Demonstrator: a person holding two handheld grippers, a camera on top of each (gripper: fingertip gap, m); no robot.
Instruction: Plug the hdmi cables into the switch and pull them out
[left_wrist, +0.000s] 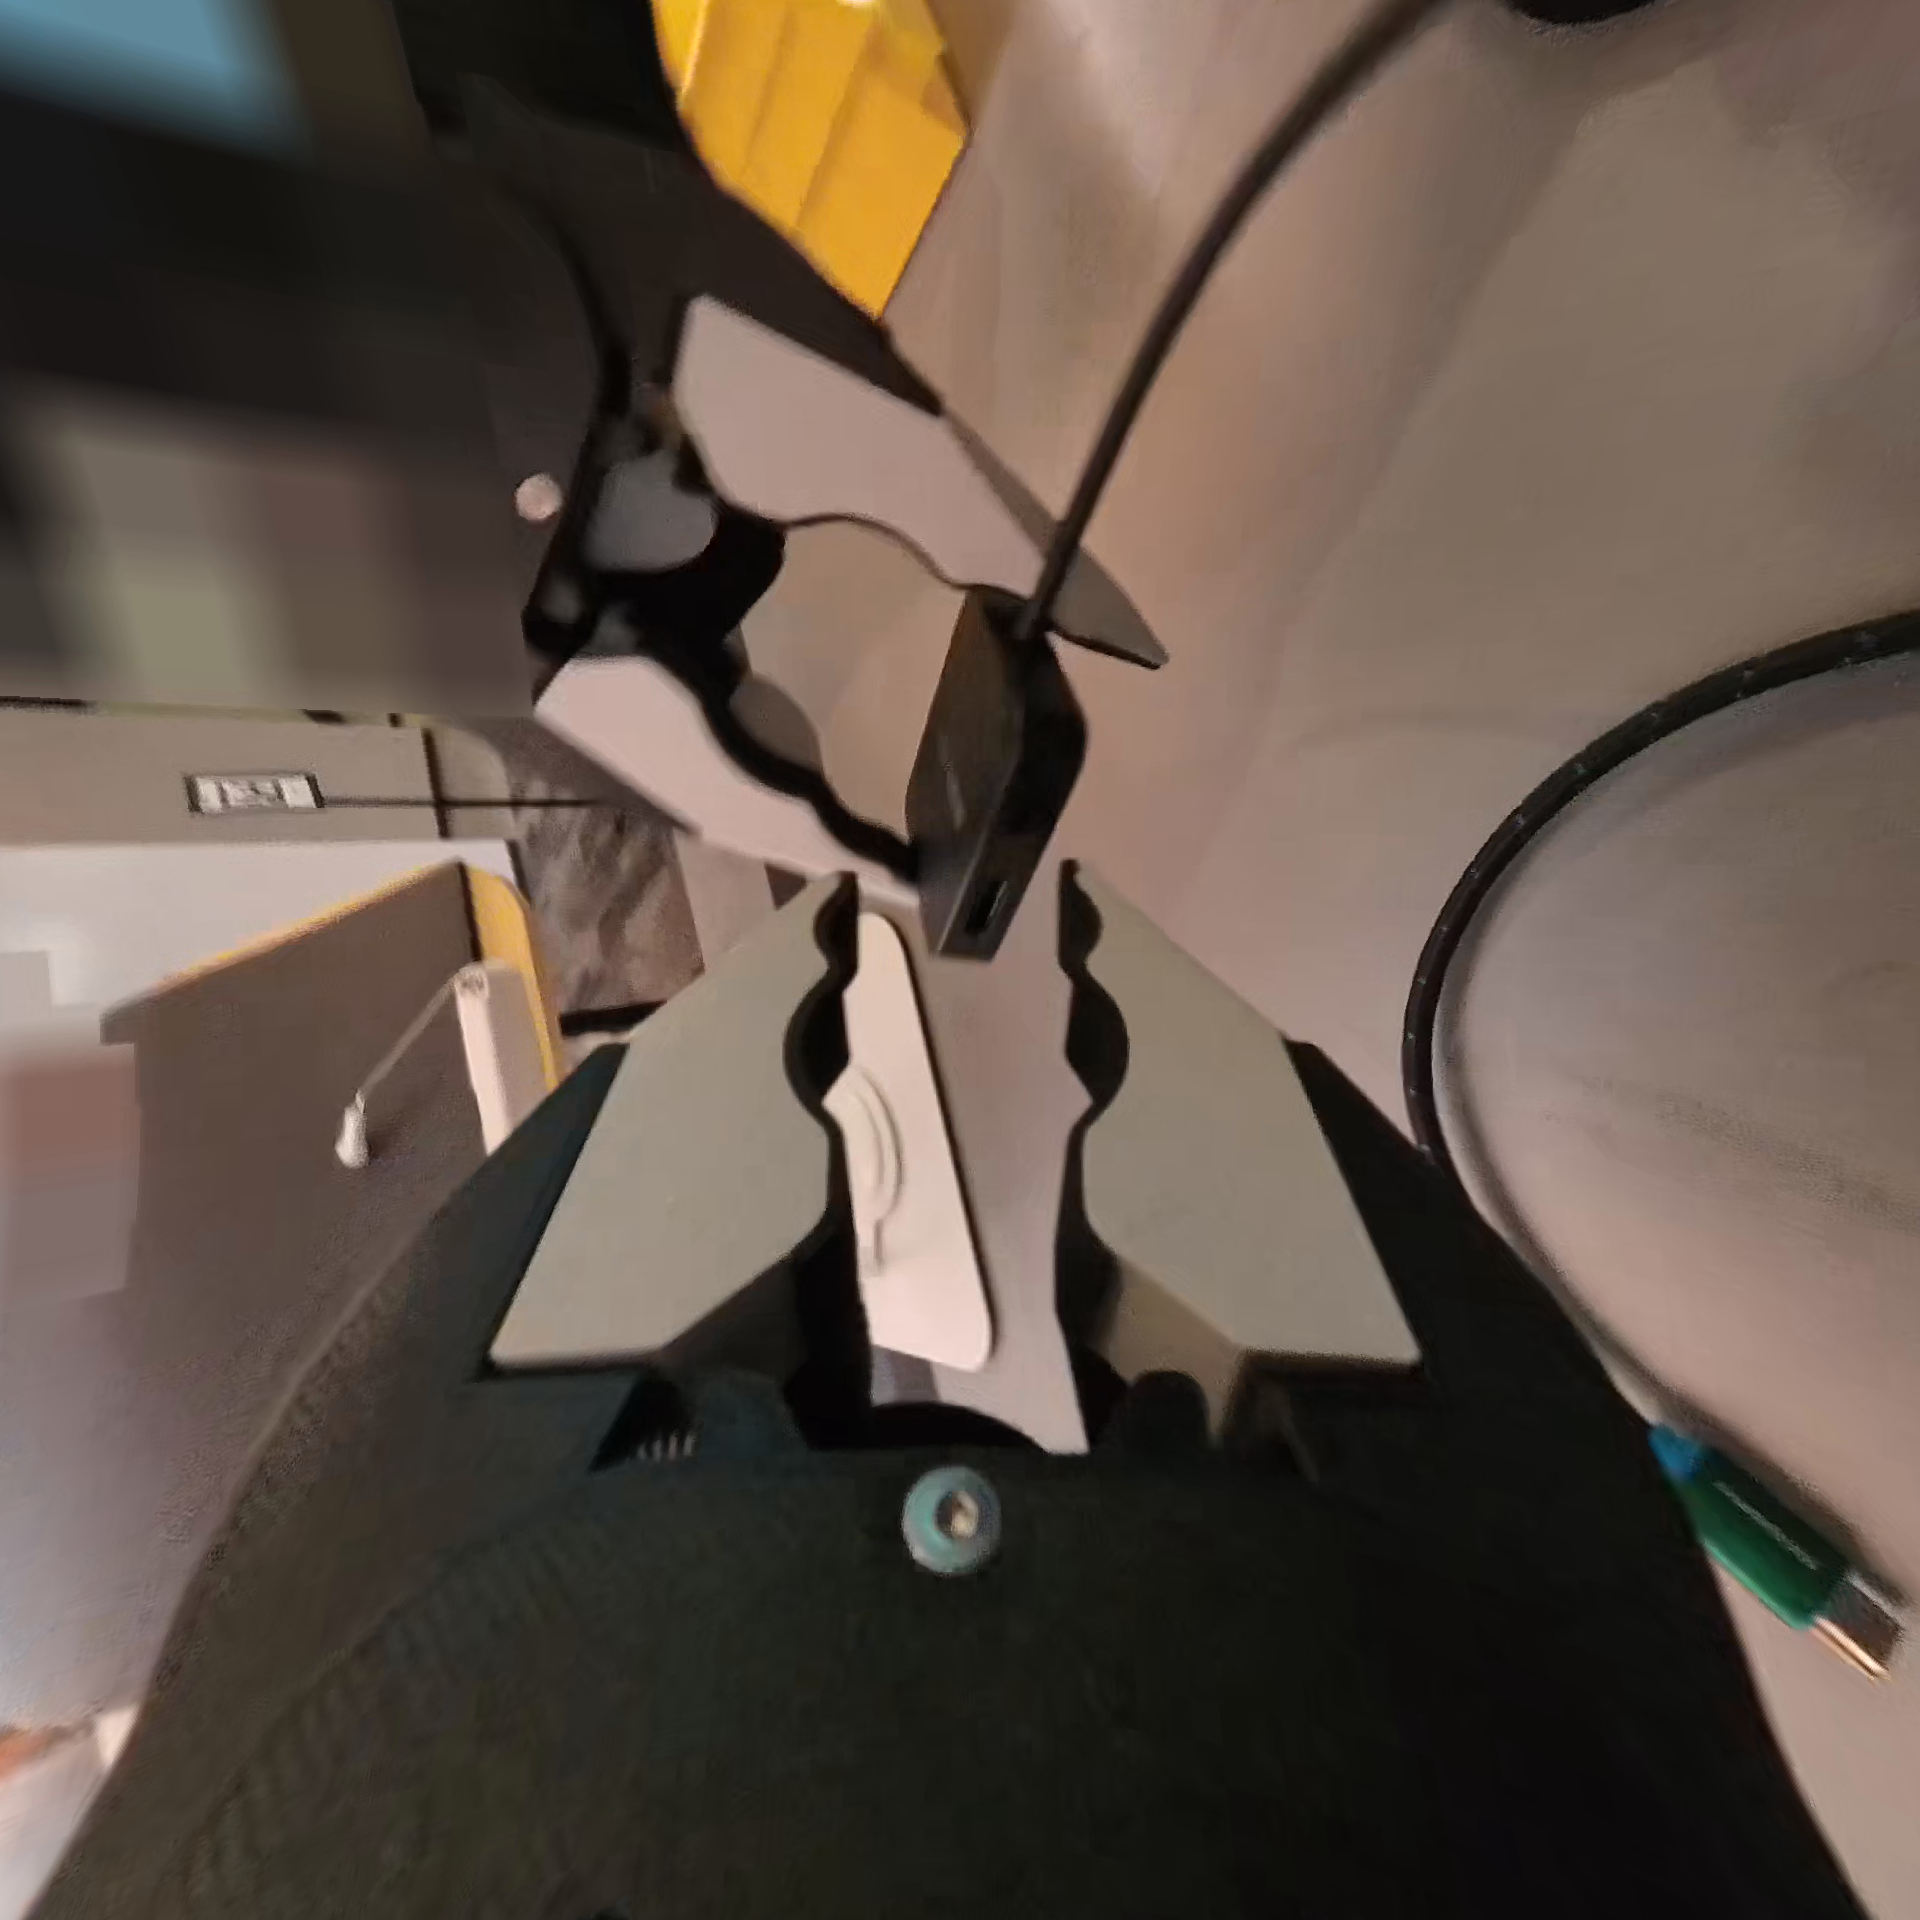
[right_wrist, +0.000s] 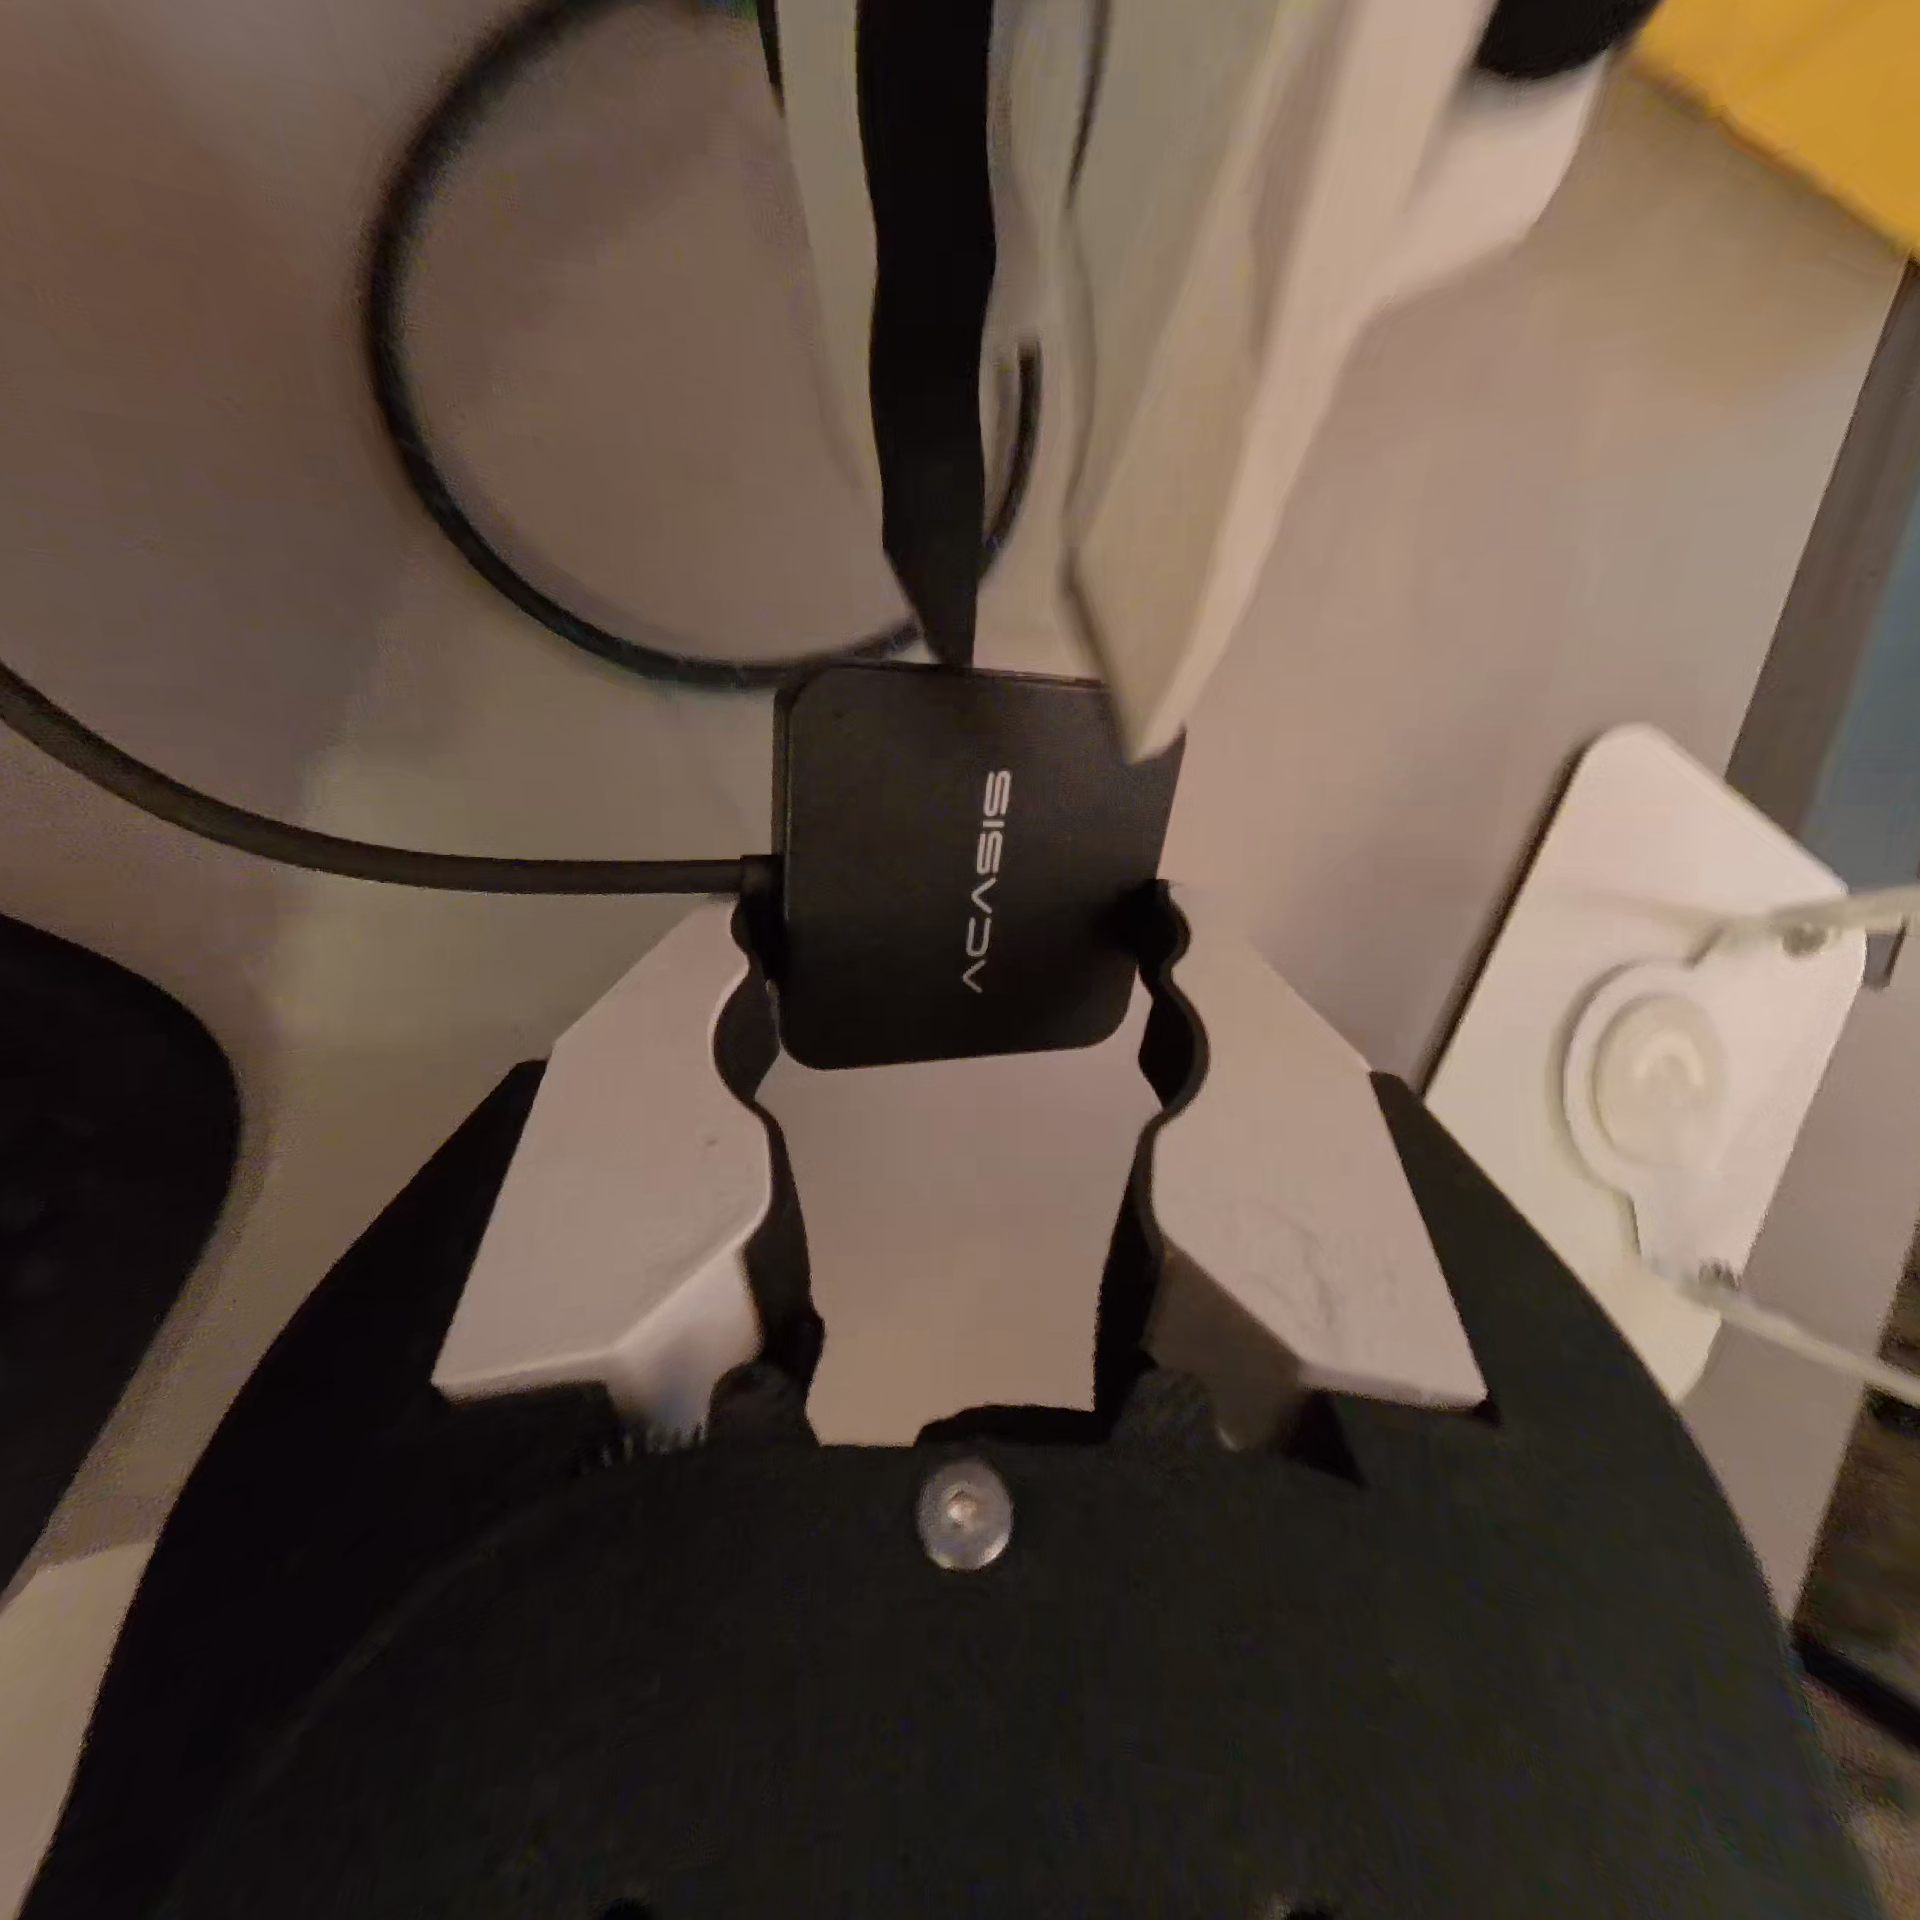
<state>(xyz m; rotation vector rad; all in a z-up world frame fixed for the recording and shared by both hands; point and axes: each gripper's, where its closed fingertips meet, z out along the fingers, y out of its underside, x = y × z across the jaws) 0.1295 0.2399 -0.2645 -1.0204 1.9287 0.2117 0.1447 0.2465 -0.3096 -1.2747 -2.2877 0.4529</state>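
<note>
— Centre of the right wrist frame?
— Matte black, rounded-square switch (right_wrist: 961, 862), clamped by right gripper (right_wrist: 951, 914) between 2 scalloped white fingers (right_wrist: 665, 1101).
— Left gripper (left_wrist: 956, 914)?
— Spread apart, empty, just below the switch's port.
— Lower right there?
— Glossy green plug (left_wrist: 1766, 1558), probably HDMI; blurred.

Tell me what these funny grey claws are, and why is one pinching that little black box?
They are grabbing tools that a person holds, one in each hand. Each tool carries a camera looking along its two grey fingers, so each picture is one tool's own view. The right tool is pinching a small black box, the switch, just above a pale table. The left tool is open and holds nothing; it faces an empty socket on the switch. A black cable loops on the table, ending in a green plug. A white stand sits nearby.
</note>
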